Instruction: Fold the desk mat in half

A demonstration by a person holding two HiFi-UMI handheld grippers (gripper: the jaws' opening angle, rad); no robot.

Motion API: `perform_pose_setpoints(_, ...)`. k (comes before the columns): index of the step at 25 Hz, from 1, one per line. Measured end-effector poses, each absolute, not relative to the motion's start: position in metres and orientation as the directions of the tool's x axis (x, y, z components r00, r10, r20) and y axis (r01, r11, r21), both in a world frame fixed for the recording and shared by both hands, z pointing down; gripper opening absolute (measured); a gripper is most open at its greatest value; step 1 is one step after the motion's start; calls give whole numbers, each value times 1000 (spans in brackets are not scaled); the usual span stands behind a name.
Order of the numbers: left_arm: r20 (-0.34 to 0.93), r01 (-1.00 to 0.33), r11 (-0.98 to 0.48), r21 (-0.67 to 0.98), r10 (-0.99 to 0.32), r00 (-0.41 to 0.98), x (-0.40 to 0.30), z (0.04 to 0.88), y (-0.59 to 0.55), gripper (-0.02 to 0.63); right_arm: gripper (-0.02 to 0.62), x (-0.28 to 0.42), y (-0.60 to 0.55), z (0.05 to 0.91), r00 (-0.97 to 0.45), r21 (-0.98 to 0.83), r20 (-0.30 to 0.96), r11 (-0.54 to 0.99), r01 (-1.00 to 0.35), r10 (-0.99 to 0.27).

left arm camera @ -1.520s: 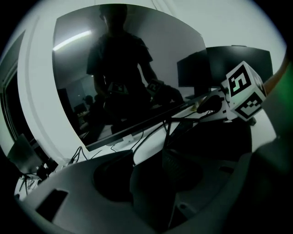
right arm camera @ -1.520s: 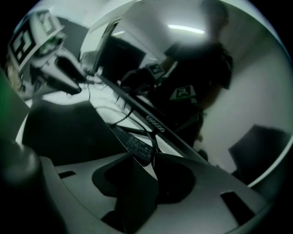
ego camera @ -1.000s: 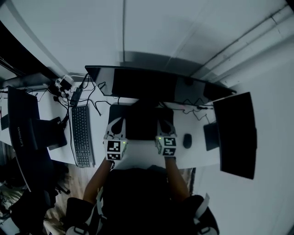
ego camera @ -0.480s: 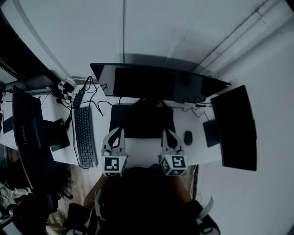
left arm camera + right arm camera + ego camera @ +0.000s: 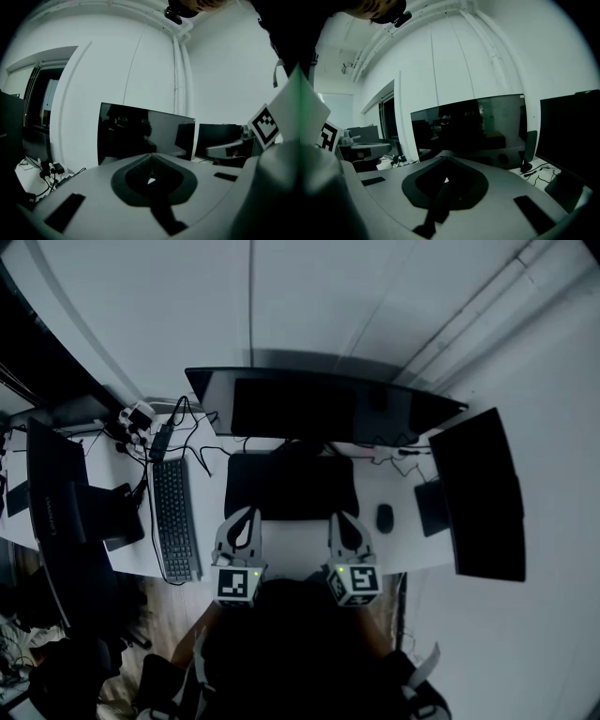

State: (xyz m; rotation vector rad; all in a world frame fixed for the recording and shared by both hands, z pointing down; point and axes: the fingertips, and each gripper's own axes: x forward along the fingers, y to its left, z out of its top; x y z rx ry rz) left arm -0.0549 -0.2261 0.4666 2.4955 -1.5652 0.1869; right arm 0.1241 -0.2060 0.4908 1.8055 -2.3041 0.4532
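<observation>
The black desk mat (image 5: 291, 486) lies flat on the white desk (image 5: 300, 545), just in front of the wide middle monitor (image 5: 319, 409). My left gripper (image 5: 248, 512) hovers near the mat's near left corner, above the desk's front strip, shut with nothing between its jaws. My right gripper (image 5: 336, 516) hangs by the near right corner, also shut and empty. In the left gripper view the jaws (image 5: 150, 157) meet on nothing; in the right gripper view the jaws (image 5: 444, 159) do too. Both gripper views look level at the monitors, and the jaws hide the mat.
A keyboard (image 5: 173, 517) lies left of the mat and a mouse (image 5: 383, 518) right of it. A tall dark monitor (image 5: 483, 493) stands at the right, another screen (image 5: 56, 493) at the left. Cables and a power strip (image 5: 141, 418) sit at the back left.
Both grippers have drawn back from the mat's near corners toward the person and risen off it. The mat has stayed flat on the desk.
</observation>
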Motion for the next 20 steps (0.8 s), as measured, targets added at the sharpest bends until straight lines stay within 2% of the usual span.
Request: perform_pose_setpoints(20, 195, -898, -430, 92, -877, 440, -53, 465, -234, 6, 6, 124, -211, 490, -253, -127, 325, 223, -967, -911)
